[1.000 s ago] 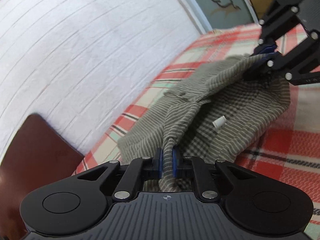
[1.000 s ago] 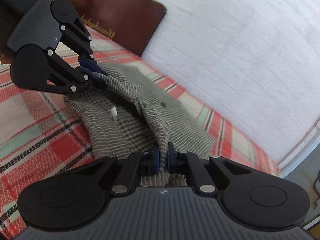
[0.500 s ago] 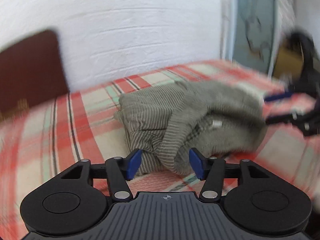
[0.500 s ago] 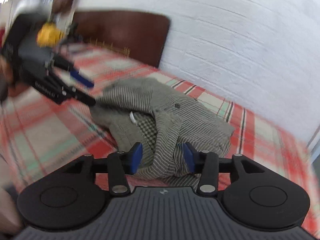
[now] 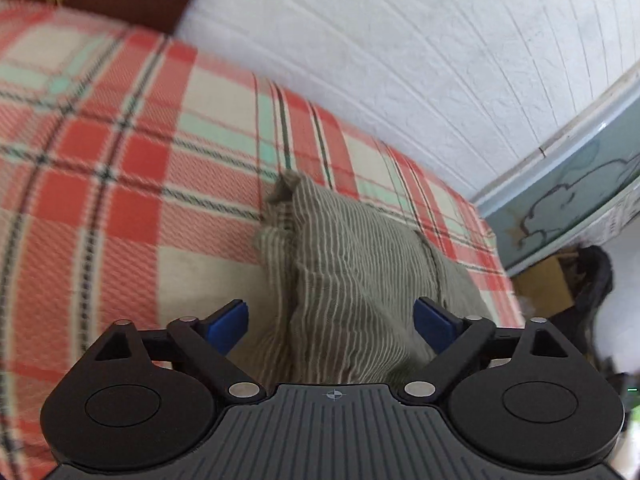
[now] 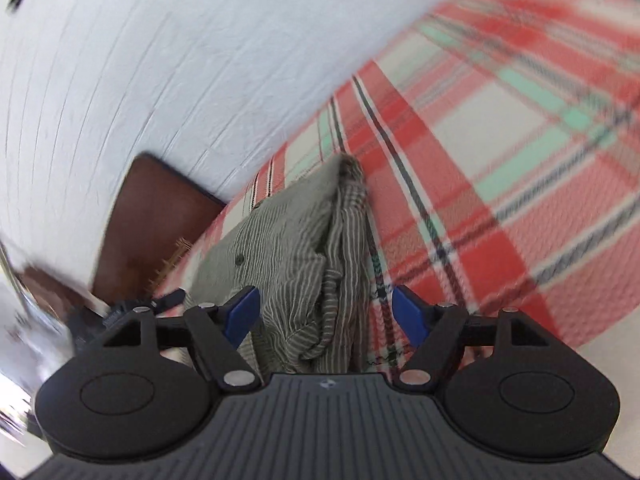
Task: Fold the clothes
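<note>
Both hand-held grippers have let go of the shirt (image 5: 360, 280) since a second ago and swung apart to its ends. Left hand-held gripper (image 5: 330, 322) and right hand-held gripper (image 6: 326, 314) are spread and opening wider, pads clear of the cloth, which shows between them. Shirt lies bunched on the plaid bed (image 5: 120, 184) near the wall (image 5: 400, 60). I judge the next fold needs both pinching matching edges low, then lifting evenly so layers stay aligned
</note>
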Demonstrator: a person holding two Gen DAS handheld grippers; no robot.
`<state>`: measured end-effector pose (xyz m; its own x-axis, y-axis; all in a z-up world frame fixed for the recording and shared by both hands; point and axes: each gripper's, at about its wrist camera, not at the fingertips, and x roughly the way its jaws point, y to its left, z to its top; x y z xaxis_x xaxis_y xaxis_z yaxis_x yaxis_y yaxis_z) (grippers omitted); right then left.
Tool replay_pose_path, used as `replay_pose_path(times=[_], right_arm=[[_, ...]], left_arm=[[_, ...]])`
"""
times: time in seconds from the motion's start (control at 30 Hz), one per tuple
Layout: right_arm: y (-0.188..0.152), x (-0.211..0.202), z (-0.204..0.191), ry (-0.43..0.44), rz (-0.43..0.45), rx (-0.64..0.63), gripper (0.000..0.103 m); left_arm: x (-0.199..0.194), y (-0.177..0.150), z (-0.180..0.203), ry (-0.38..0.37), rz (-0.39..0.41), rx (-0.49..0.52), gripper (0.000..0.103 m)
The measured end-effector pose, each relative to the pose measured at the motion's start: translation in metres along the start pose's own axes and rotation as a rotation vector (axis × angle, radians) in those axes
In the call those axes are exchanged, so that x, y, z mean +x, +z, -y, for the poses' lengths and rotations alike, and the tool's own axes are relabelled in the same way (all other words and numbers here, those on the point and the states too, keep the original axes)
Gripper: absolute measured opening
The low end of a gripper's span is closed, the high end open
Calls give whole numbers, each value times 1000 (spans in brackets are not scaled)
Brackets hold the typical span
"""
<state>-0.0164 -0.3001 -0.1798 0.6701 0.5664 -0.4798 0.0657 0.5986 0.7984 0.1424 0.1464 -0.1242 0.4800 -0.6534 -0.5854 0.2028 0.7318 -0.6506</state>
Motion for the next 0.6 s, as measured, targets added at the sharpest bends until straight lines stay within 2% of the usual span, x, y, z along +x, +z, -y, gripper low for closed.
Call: replay_pose_path(times=[0.1, 0.27, 0.37, 0.47, 0.6], right_arm=[[9, 18, 16, 49, -41, 125, 77], [21, 41, 10, 105, -78, 114, 86], [27, 61, 1, 91, -125, 83, 87], [28, 73, -12, 58, -153, 45, 94], [28, 81, -18, 46, -170, 44, 101]], left_arm=[[16, 2, -9, -4, -25, -22, 103], [24, 1, -6, -28, -15, 83, 103], [27, -3, -4, -33, 44, 122, 103], [30, -6, -4, -36, 98, 142, 103], [35, -4, 9, 11, 57, 231, 103]])
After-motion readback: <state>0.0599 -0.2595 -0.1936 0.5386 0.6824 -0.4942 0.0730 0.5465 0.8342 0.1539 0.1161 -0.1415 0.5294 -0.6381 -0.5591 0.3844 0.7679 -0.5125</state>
